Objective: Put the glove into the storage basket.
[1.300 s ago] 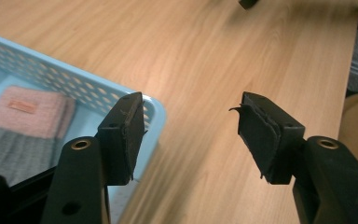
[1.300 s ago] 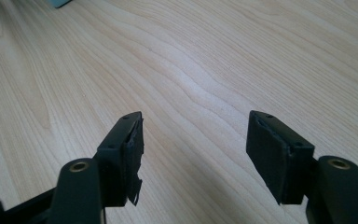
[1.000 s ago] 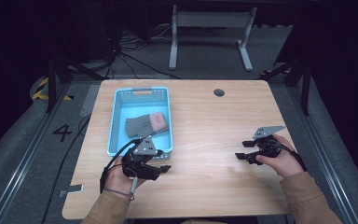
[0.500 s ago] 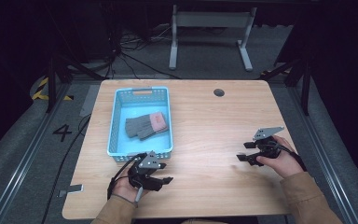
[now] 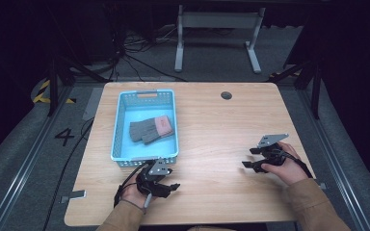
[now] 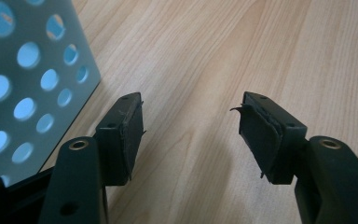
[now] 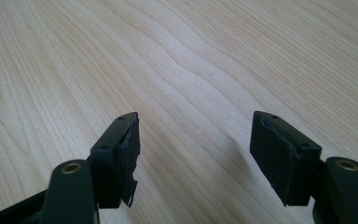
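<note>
Left tongs (image 5: 169,186) lower, off basket (image 5: 145,159) onto table (image 5: 212,130), gaping empty; right tongs (image 5: 248,157) unmoved, gaping empty.

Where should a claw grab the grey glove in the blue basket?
Grip the pink cuff of the glove, coming straight down from above. The glove lies flat on the floor of the basket, whose walls block a sideways approach; the cuff looks the thickest edge.

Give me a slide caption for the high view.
Gloves lie in blue basket; both open grippers rest on the table.
</note>
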A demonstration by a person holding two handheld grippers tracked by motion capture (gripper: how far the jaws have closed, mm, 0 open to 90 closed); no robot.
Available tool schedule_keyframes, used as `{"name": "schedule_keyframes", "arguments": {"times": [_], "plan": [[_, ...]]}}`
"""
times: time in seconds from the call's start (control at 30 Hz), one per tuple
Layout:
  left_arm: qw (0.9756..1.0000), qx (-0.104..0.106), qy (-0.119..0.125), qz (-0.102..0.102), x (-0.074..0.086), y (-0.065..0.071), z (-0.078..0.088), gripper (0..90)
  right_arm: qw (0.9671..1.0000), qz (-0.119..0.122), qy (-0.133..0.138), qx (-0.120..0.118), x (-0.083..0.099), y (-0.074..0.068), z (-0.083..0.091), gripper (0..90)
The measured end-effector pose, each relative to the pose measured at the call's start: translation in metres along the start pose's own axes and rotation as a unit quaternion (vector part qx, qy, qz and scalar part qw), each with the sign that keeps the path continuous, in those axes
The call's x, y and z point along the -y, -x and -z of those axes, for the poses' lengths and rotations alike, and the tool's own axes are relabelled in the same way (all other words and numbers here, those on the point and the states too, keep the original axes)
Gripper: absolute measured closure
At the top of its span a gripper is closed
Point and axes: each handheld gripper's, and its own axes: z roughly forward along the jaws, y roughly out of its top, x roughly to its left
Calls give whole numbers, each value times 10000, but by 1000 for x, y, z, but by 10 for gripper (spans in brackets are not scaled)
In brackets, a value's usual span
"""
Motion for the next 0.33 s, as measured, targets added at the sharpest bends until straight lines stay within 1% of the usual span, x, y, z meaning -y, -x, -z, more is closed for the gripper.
{"name": "schedule_keyframes", "arguments": {"times": [0.17, 0.23, 0.33], "plan": [[10000, -11, -4, 23, 0, -1, 1, 403, 10000, 34, 12, 50, 0, -2, -1, 328], [10000, -11, -10, 59, 1, -1, 1, 400, 9999, 23, 81, 93, -1, -1, 0, 328], [10000, -35, -20, 39, 2, -2, 2, 399, 9997, 4, 176, 142, -2, 0, 2, 328]]}}
